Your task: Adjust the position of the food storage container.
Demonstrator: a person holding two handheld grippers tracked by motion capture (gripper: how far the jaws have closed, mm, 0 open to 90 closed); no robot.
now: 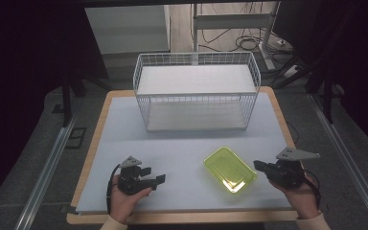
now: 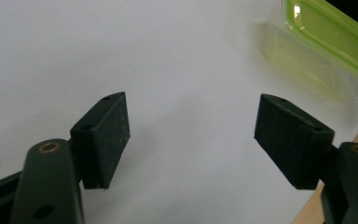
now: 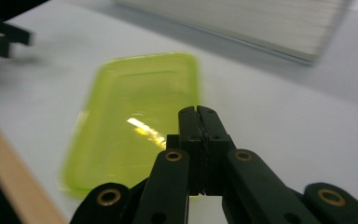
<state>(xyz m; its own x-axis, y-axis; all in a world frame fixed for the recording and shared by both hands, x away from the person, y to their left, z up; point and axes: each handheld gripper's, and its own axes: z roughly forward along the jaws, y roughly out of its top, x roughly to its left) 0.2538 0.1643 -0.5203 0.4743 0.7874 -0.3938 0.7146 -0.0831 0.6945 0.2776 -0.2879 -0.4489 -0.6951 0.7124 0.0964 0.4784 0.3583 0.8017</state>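
Fingers of the right gripper [image 3: 198, 112] are pressed together, empty; the left gripper [image 2: 191, 135] gapes wide. Neither touches the green tray [image 1: 230, 169], lying untouched on the counter [image 1: 172, 143]. Grasping remains.

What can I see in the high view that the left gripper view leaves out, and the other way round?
The high view takes in the white wire basket at the back of the table, the person's two hands and the right gripper, shut, beside the tray. The left gripper view gives a close look along the left gripper, its two black pads wide apart with nothing between them. Both show the yellow-green tray lying on the white tabletop.
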